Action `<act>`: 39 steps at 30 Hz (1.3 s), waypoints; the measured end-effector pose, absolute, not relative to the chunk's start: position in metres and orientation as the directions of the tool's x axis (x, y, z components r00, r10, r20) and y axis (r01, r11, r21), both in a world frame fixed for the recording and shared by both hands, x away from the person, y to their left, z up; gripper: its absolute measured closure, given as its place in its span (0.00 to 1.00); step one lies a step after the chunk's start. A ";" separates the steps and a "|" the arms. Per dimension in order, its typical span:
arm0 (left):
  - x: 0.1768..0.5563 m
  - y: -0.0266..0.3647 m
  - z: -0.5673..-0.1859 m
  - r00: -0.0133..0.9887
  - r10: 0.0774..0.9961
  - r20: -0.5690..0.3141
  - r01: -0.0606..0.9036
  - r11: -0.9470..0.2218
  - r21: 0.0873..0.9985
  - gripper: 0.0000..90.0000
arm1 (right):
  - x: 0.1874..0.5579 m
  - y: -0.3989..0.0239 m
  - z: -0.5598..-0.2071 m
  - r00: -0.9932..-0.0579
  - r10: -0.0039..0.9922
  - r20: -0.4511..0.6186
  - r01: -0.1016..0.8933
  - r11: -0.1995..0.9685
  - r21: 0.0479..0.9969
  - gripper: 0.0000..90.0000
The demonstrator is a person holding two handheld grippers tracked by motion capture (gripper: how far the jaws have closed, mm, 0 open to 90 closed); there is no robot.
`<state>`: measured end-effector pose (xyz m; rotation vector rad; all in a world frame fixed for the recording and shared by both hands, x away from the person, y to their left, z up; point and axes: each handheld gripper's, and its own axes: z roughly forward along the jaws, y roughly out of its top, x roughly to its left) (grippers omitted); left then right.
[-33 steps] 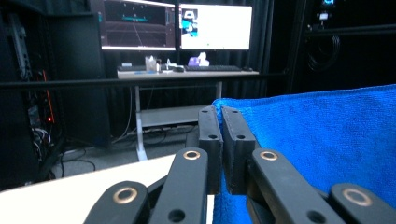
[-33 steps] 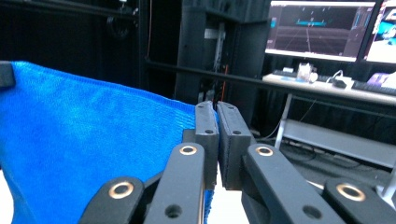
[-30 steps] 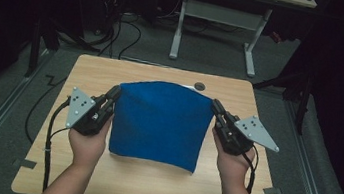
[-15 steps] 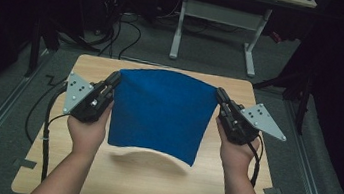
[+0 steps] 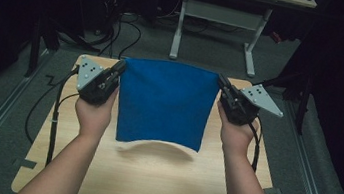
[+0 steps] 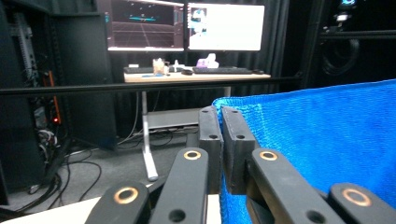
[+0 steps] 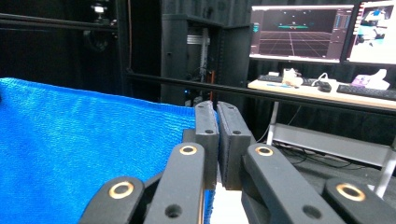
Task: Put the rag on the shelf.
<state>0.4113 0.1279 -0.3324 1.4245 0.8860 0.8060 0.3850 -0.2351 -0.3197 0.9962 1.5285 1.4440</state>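
Higher and farther from us than a second ago, the blue cloth [image 5: 165,103] hangs clear above the counter [image 5: 159,176].

We grip its top corners: left gripper [image 5: 119,68] fingers [image 6: 209,140] pinched on the left corner, right gripper [image 5: 222,81] fingers pinched on the right. We read no writing on cloth or far monitors [image 6: 187,24].

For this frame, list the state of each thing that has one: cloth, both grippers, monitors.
Blue cloth: held up, stretched between the grippers, lower edge off the table.
Left gripper: shut on the cloth's top corner.
Right gripper: shut on the opposite top corner.
Monitors: switched on.
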 end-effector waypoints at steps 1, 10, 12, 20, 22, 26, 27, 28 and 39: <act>0.417 0.127 -0.331 0.458 0.889 -0.022 0.055 -0.004 0.998 0.98 | 0.391 -0.235 -0.319 -0.370 0.928 -0.027 0.029 0.041 0.999 0.98; 0.450 0.122 -0.317 0.423 0.906 0.003 0.074 -0.038 0.997 0.98 | 0.431 -0.235 -0.312 -0.344 0.938 -0.054 0.054 0.077 0.996 0.98; 0.458 0.121 -0.316 0.420 0.908 0.009 0.076 -0.045 0.996 0.98 | 0.439 -0.236 -0.311 -0.348 0.936 -0.058 0.064 0.086 0.994 0.98; 0.489 0.118 -0.328 0.389 0.921 0.003 0.095 -0.043 0.995 0.98 | 0.466 -0.239 -0.309 -0.314 0.948 -0.049 0.082 0.078 0.994 0.98; 0.499 0.114 -0.337 0.384 0.923 -0.004 0.123 -0.047 0.991 0.98 | 0.475 -0.238 -0.314 -0.300 0.952 -0.062 0.092 0.093 0.991 0.98; 0.511 0.112 -0.349 0.398 0.917 -0.003 0.155 -0.064 0.986 0.98 | 0.488 -0.238 -0.323 -0.282 0.955 -0.089 0.113 0.125 0.986 0.98; 0.513 0.112 -0.351 0.405 0.914 0.001 0.161 -0.072 0.984 0.98 | 0.491 -0.239 -0.325 -0.281 0.955 -0.094 0.121 0.132 0.984 0.98; 0.514 0.112 -0.353 0.409 0.913 0.003 0.163 -0.076 0.984 0.98 | 0.495 -0.240 -0.329 -0.279 0.956 -0.090 0.136 0.132 0.982 0.98; 0.522 0.114 -0.386 0.432 0.902 0.014 0.248 -0.133 0.959 0.97 | 0.514 -0.243 -0.362 -0.295 0.953 -0.067 0.236 0.141 0.961 0.98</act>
